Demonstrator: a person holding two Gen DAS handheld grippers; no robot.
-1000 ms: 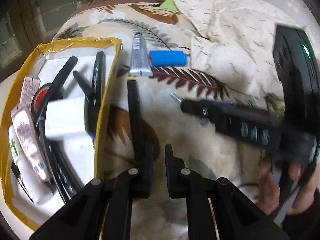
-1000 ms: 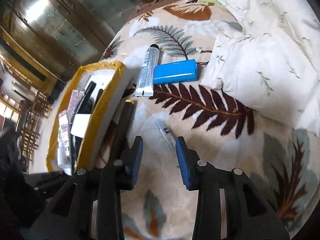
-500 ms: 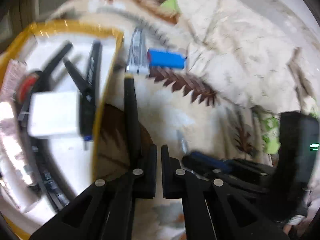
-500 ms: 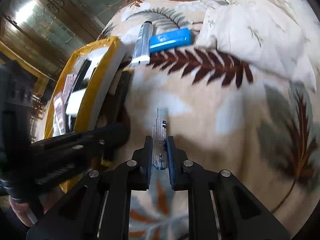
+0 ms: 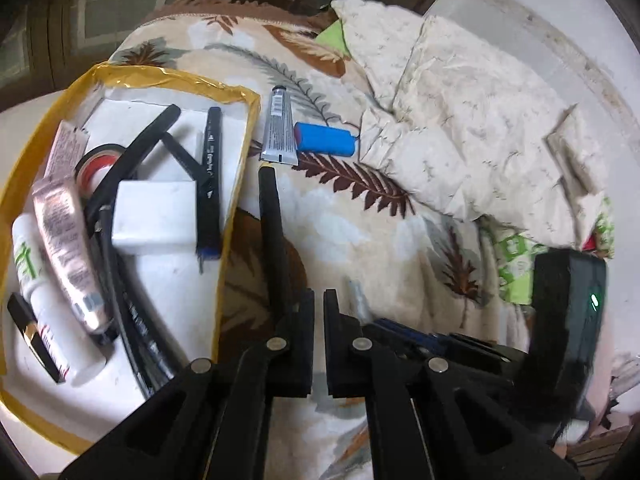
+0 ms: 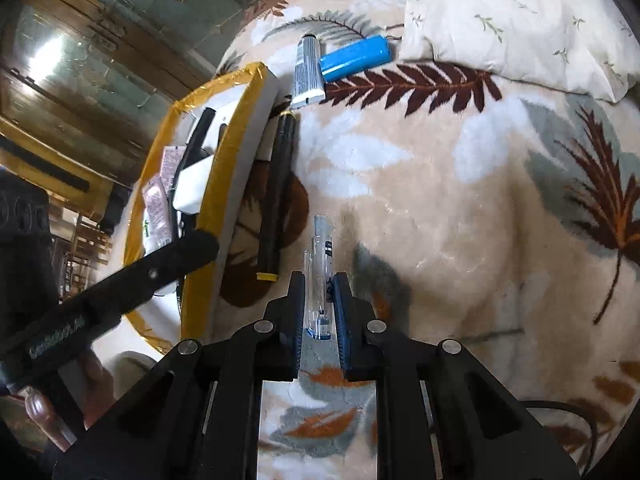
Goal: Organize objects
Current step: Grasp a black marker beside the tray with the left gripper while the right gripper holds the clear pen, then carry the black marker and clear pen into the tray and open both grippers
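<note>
My right gripper is shut on a clear plastic pen that points forward above the leaf-print blanket. The pen's tip shows in the left wrist view. My left gripper is shut and empty, beside a black marker lying on the blanket next to the yellow-rimmed white box. The marker and box also show in the right wrist view. A grey tube and a blue battery pack lie beyond the marker.
The box holds a white block, a black marker, tubes, tape and cables. Cream pillows lie at the back right. The right gripper's body is at the right.
My right gripper closed on the clear pen and lifted it off the blanket, drawing back. My left gripper closed from slightly open and stayed by the black marker.
</note>
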